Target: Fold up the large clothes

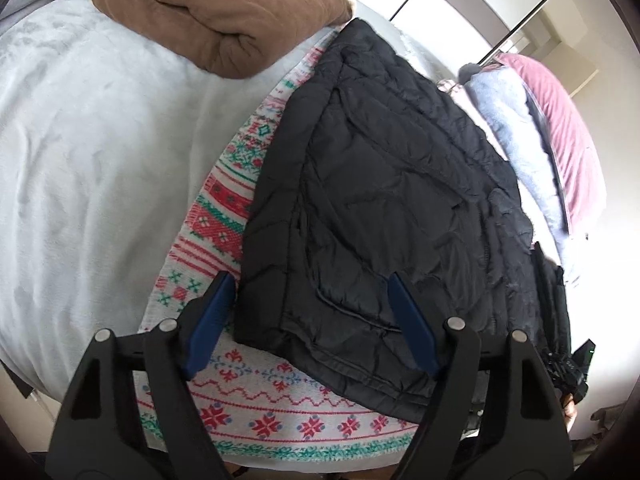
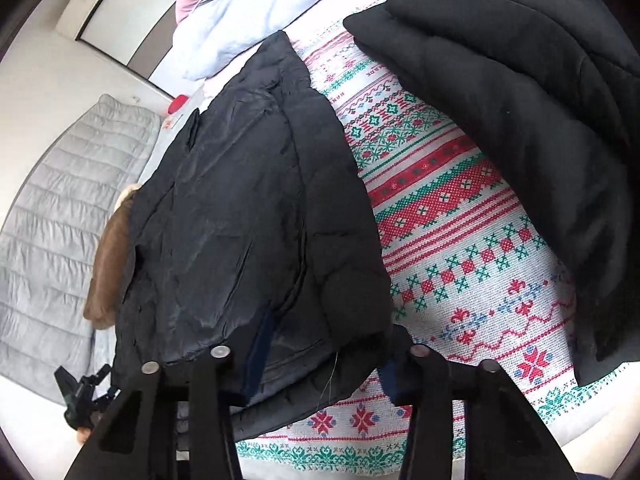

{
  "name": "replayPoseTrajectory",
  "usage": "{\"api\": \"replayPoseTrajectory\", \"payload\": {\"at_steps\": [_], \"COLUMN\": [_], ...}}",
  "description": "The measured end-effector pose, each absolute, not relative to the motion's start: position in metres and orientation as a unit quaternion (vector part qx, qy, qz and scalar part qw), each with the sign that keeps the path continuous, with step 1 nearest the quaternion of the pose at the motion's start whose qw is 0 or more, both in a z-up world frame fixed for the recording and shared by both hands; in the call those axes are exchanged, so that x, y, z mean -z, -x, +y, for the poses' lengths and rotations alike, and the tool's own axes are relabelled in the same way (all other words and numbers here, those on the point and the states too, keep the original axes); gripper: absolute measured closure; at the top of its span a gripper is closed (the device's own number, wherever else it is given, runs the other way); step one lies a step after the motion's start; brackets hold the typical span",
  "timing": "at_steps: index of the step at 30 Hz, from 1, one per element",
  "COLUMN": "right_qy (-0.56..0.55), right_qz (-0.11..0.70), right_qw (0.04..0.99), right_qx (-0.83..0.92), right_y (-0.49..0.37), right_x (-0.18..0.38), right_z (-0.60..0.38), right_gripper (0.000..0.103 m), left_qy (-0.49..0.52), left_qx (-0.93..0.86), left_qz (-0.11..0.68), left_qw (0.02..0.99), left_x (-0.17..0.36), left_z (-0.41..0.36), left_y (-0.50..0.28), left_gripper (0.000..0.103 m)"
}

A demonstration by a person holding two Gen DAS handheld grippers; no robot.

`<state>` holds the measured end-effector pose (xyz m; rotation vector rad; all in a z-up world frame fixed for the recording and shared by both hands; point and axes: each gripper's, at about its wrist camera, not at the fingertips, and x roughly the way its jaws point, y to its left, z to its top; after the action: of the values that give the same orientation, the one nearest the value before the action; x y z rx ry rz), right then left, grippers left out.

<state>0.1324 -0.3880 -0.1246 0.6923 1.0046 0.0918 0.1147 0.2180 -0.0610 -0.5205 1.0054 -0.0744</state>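
Folding the black quilted jacket (image 1: 392, 184), I hover my left tool (image 1: 312, 300), fingers apart, at lower centre over its hem. My right tool (image 2: 324, 344), also spread wide, straddles the hem; I should clamp both corners evenly.

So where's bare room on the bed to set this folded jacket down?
Widest free patch: pale bedspread left of the patterned blanket, below the brown garment. Narrower patterned strip between the quilted jacket and black coat. Crowded by the pillows.
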Motion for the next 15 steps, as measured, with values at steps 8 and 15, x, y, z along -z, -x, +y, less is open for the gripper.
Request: {"api": "replayPoseTrajectory", "payload": {"at_steps": [8,15], "right_qy": [-0.323,-0.315], "right_qz": [0.47,0.421], "right_qw": [0.82,0.85], "right_qx": [-0.046,-0.041], "right_y": [-0.133,-0.125], "right_x": [0.128,0.105], "right_z": [-0.383,-0.386], "right_gripper": [0.093,0.098], "left_qy": [0.221,0.226], "left_qx": [0.011,0.015], "left_qz": [0.493,0.467], "left_qw": [0.841,0.855], "left_x": [0.069,0.055], "left_z": [0.212,0.212], "left_y": [-0.123,-0.116], "left_gripper": [0.058,0.094]}}
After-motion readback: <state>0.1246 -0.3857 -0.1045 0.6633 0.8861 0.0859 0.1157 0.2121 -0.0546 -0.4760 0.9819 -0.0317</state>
